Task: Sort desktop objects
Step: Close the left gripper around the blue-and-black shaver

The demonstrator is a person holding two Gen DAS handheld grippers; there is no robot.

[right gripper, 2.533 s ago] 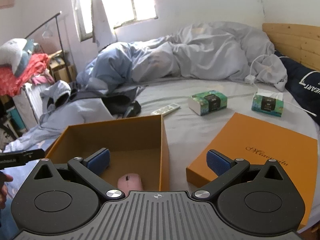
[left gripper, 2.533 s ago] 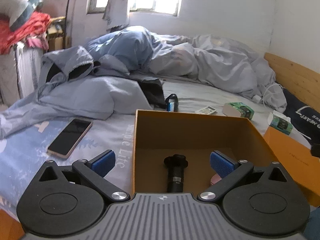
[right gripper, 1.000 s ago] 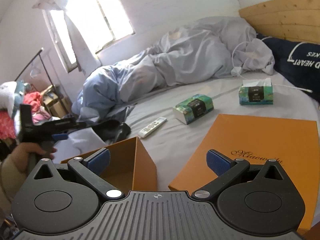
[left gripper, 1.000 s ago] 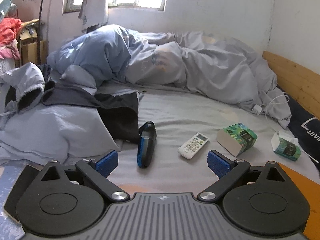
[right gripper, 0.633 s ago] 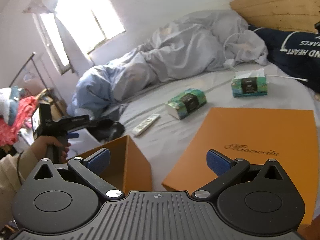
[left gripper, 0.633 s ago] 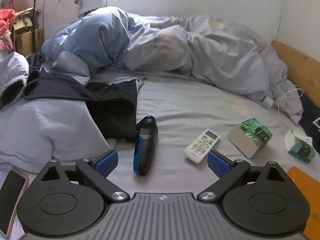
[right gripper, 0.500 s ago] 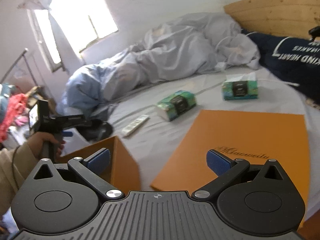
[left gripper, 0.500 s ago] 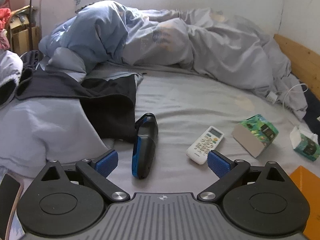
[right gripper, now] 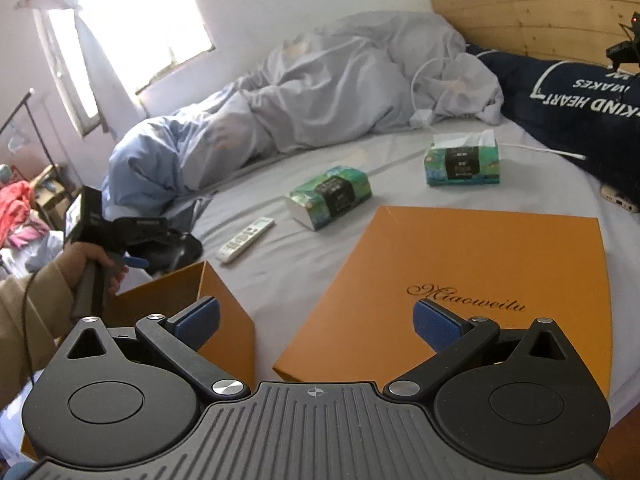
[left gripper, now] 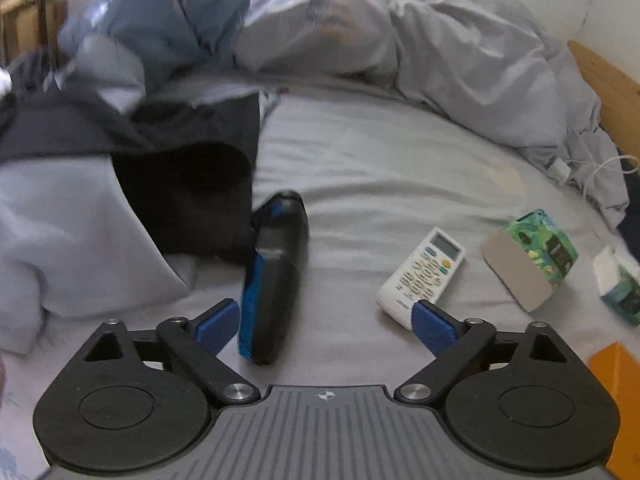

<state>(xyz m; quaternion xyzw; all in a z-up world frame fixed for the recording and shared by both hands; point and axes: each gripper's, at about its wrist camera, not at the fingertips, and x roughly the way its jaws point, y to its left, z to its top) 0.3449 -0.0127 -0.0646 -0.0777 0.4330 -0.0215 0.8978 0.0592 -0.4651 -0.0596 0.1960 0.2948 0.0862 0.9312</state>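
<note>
— What covers the bed (left gripper: 360,152)?
— Grey sheet. The left gripper (left gripper: 324,322) has its fingers spread; the blue-black shaver (left gripper: 274,284) lies just inside the left one.
— Beyond?
— The white remote (left gripper: 422,276) by the right finger. The right gripper (right gripper: 316,318) is spread too, empty, between orange box (right gripper: 224,320) and lid (right gripper: 480,264).

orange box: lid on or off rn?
Off. The orange box stands open-topped at the near left, while its lid lies flat on the bed sheet beside it, apart from the box.

I can read "Miaoweitu" in script on the orange box lid (right gripper: 480,280), and "KIND HEART", upside down, on the navy pillow (right gripper: 580,108).
</note>
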